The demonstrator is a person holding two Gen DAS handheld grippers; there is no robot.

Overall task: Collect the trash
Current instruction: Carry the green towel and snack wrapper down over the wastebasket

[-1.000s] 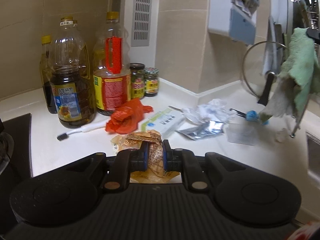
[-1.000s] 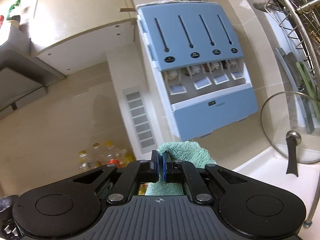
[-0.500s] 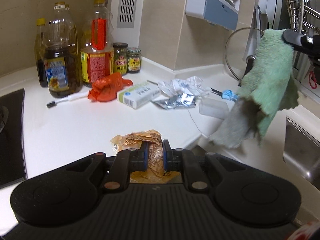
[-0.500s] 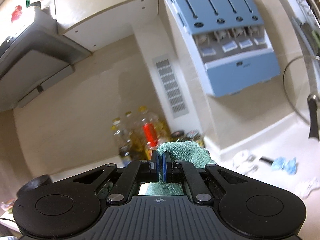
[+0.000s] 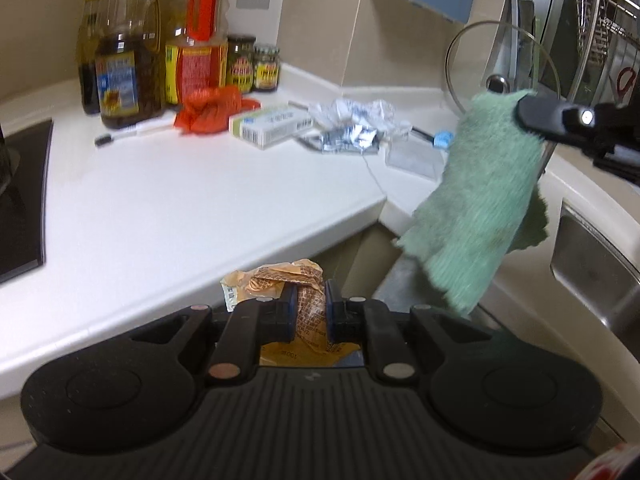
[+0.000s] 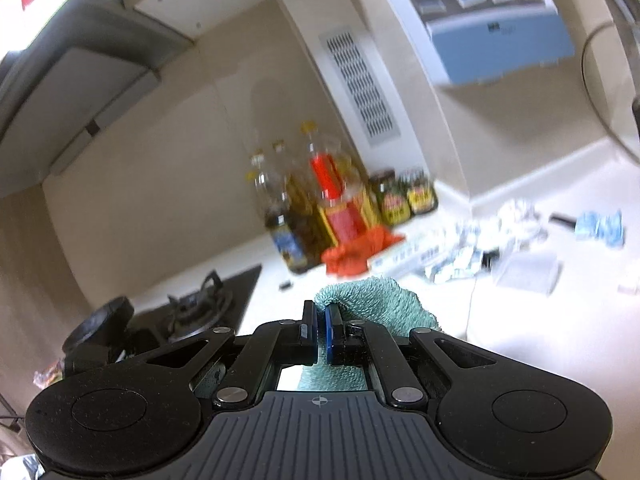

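My left gripper [image 5: 311, 309] is shut on a crumpled orange snack wrapper [image 5: 280, 280], held out past the front edge of the white counter [image 5: 180, 208]. My right gripper [image 6: 321, 322] is shut on a green cloth [image 6: 372, 296]; in the left wrist view that green cloth [image 5: 480, 200] hangs from its fingers [image 5: 540, 114] at the right, over the counter's corner. More trash lies at the back of the counter: a red plastic bag [image 5: 208, 110], a small carton [image 5: 272, 124], crumpled white paper [image 5: 352, 110] and a foil packet [image 5: 348, 140].
Oil bottles [image 5: 124, 60] and two jars [image 5: 252, 64] stand against the back wall. A glass lid [image 5: 500, 76] leans at the right, with a steel sink [image 5: 600, 264] below it. A black hob [image 5: 24, 200] is at the left, and a toothbrush [image 5: 120, 134] lies near the bottles.
Both hands have drawn back and sunk: the wrapper went from over the counter to past its front edge. The right gripper tilted down, and the cloth swung in at the right.
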